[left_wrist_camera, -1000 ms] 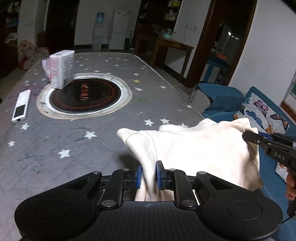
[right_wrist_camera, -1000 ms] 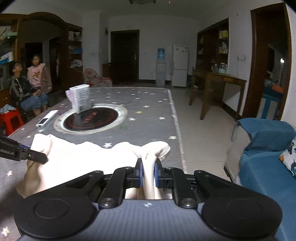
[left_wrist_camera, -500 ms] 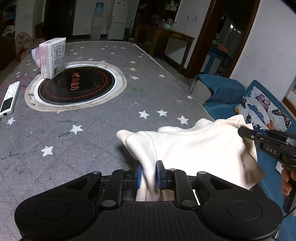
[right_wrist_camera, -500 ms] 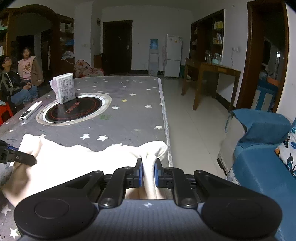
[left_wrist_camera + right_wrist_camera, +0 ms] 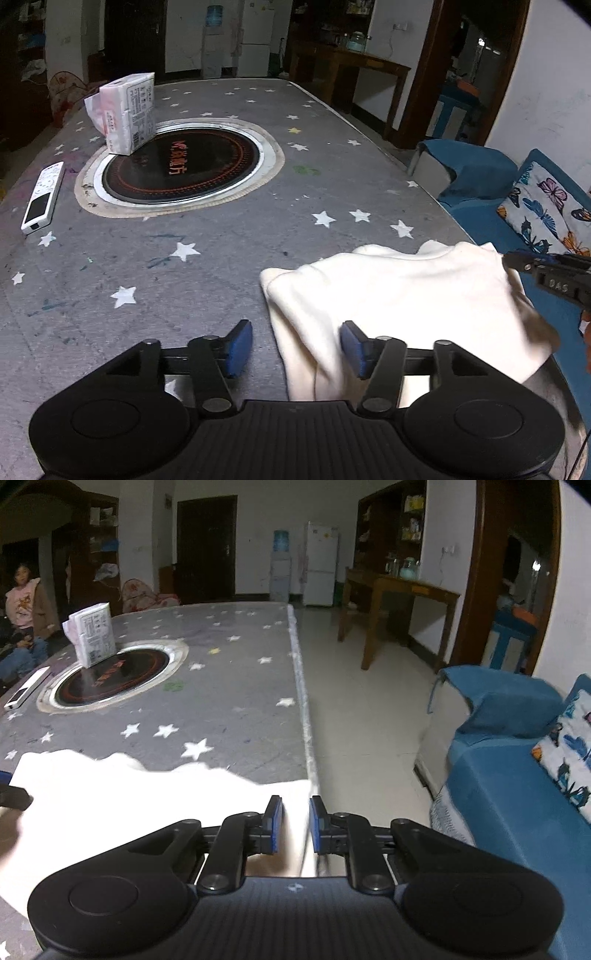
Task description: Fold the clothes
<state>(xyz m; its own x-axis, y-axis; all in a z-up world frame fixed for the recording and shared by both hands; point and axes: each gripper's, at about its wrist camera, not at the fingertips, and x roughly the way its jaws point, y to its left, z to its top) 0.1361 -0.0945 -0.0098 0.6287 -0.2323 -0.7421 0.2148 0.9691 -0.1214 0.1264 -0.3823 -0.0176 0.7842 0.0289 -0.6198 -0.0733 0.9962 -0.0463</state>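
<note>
Now the left gripper (image 5: 293, 349) has just been opening; its jaws stand wide, off the cloth (image 5: 399, 295) that lies between them. The right gripper (image 5: 295, 823) has parted slightly, cloth between its pads, apparently loose. The cloth lies at the desk (image 5: 221, 251) near corner, long axis running gripper to gripper. Best withdraw straight back, without dragging the fold.

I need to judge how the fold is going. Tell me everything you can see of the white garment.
The white garment is cream, soft, fleece-like, lying bunched in layers at the near right corner of the star-patterned table, one edge at the table's rim. The left gripper, jaws just opened, straddles its near fold; the right gripper stands at its right edge.
</note>
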